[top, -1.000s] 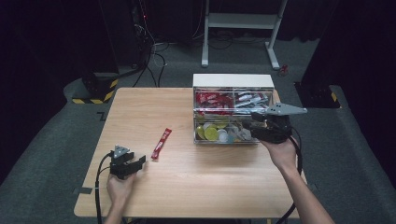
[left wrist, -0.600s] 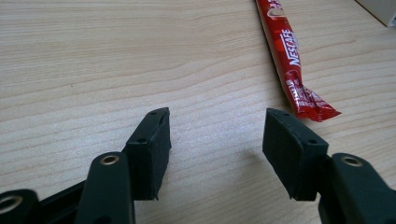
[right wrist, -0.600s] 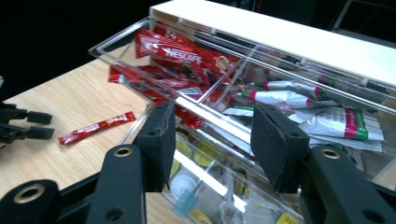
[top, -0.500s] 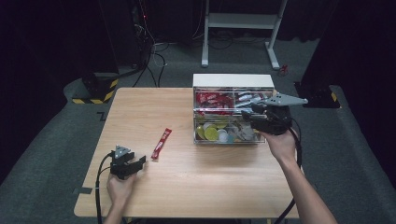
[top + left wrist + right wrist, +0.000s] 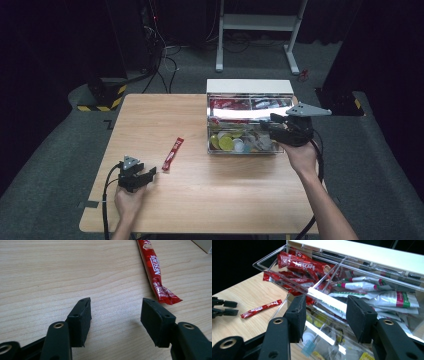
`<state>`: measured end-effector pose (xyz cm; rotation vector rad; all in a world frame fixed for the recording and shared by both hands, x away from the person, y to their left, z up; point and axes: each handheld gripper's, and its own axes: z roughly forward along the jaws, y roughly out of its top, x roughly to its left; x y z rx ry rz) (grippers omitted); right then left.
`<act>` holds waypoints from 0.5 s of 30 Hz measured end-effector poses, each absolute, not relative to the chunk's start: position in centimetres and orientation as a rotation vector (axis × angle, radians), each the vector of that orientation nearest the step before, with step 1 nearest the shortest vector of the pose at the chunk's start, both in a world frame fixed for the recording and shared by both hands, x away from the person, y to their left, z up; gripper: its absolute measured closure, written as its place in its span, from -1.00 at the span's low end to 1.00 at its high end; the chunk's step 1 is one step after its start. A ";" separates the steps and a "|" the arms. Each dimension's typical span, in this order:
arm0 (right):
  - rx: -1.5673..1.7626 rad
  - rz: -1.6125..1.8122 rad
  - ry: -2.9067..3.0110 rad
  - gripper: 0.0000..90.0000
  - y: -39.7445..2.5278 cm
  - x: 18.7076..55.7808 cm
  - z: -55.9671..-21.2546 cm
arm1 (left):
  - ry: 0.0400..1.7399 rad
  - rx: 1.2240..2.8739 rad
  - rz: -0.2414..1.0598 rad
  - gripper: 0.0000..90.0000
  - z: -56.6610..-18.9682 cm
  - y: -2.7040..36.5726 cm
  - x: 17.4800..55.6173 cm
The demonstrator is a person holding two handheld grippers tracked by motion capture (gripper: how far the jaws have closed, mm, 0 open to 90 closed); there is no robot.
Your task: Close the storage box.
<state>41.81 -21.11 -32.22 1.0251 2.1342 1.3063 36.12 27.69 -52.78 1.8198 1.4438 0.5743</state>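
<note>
A red Nescafe stick (image 5: pixel 172 153) lies alone on the wooden table (image 5: pixel 225 200), left of a clear organiser box (image 5: pixel 249 106). In the left gripper view the stick (image 5: pixel 155 270) lies ahead and to the right of my left gripper (image 5: pixel 115 315), which is open and low over the wood, holding nothing. My left gripper (image 5: pixel 149 174) sits at the table's near left. My right gripper (image 5: pixel 274 125) is at the box's right front. In its own view, the right gripper (image 5: pixel 324 312) is open, its jaws either side of the upper tray's clear front rim (image 5: pixel 325 298).
The upper tray holds red sachets (image 5: pixel 299 267) on the left and silver sachets (image 5: pixel 374 290) on the right. The lower tier holds yellow and white capsules (image 5: pixel 230 143). A white frame (image 5: pixel 257 22) and cables (image 5: pixel 162 55) are on the floor beyond the table.
My right gripper has risen a little and edged toward the box's upper tray. The left gripper and the red stick have stayed put.
</note>
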 end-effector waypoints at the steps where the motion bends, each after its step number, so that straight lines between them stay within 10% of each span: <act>1: 1.029 1.302 2.136 0.10 -21.2 41.7 -32.4 | 1.444 1.819 0.575 -0.07 -52.8 27.7 36.1; 15: 1.079 1.307 2.085 0.08 -23.6 40.2 -34.1 | 1.444 1.821 0.573 -0.08 -52.8 27.7 36.1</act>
